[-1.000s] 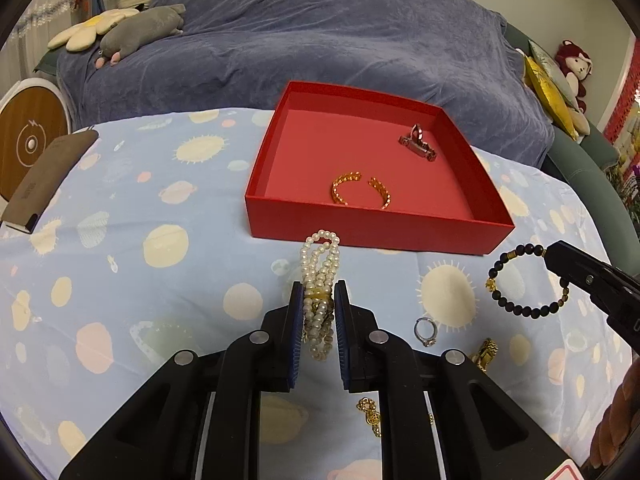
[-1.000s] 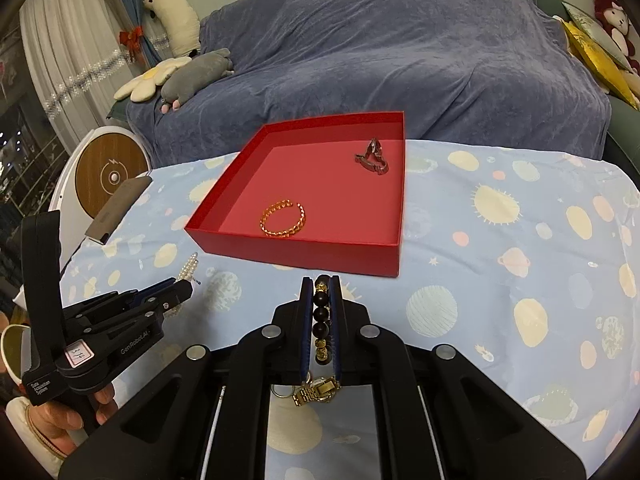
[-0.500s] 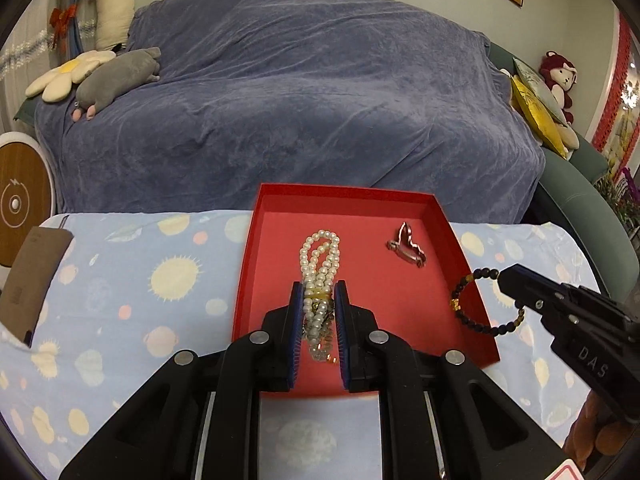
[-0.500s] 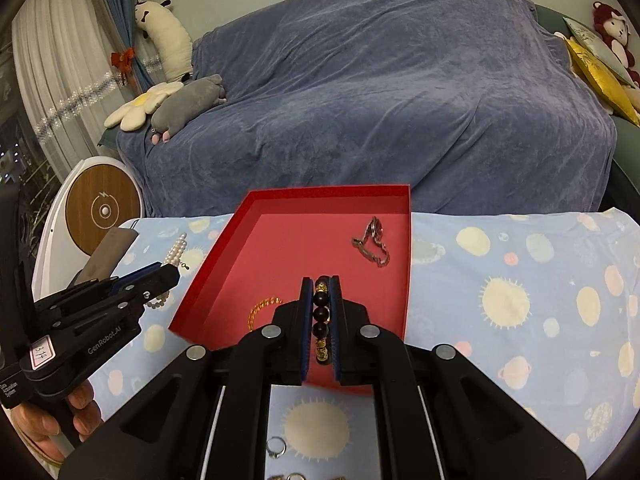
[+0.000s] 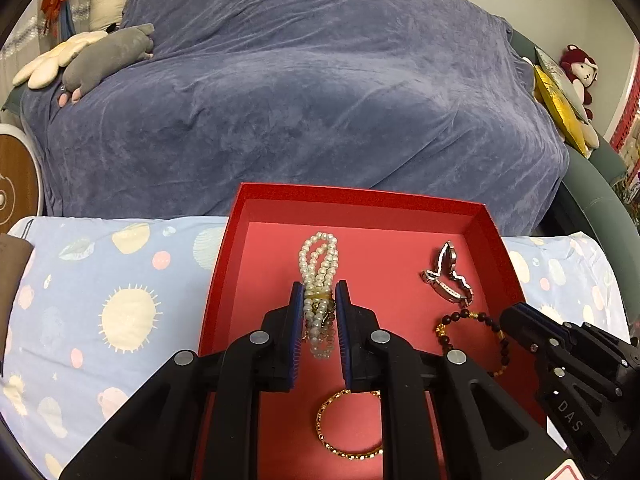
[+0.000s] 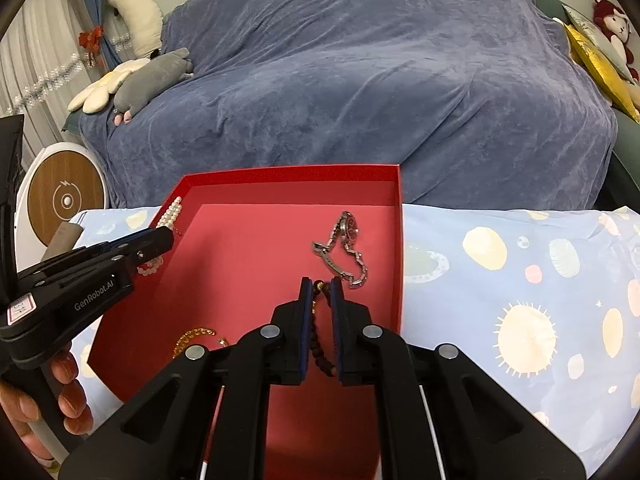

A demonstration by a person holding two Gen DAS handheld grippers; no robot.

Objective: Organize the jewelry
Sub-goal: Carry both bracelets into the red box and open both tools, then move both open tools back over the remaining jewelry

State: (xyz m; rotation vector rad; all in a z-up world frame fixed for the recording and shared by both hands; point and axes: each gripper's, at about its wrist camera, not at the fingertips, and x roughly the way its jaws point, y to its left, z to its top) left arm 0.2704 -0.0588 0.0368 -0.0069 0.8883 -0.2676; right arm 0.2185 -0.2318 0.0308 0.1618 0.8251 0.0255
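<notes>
Jewelry Transfer: Two Pieces at the Point of Deposit

Progress stands at the midpoint as far as both wrist views show. The red box (image 5: 224, 280) rests on the counter (image 5: 120, 280), which carries a planet-print cloth. Inside the box a gold bangle (image 5: 348, 428) lies near the front and a silver watch (image 6: 344, 248) lies toward the back right; both count as stowed.

Left gripper (image 5: 318, 304): positioned over the box interior, fingers clenched on the pearl bracelet (image 5: 318, 264), whose loops project forward beyond the tips. Whether the pearls touch the box floor cannot be told.

Right gripper (image 6: 318, 296): also over the box, just in front of the watch, fingers gripping the dark bead bracelet (image 5: 472, 340). In the left wrist view its loop hangs from the tips over the right part of the box floor, near the watch; contact with the floor cannot be confirmed.

Outstanding, in my judgement: both bracelets are at their destination but not yet let go. Each needs release and clear withdrawal without snagging beads. No other loose jewelry on the counter is visible in these views, though the near counter is hidden by the grippers.
</notes>
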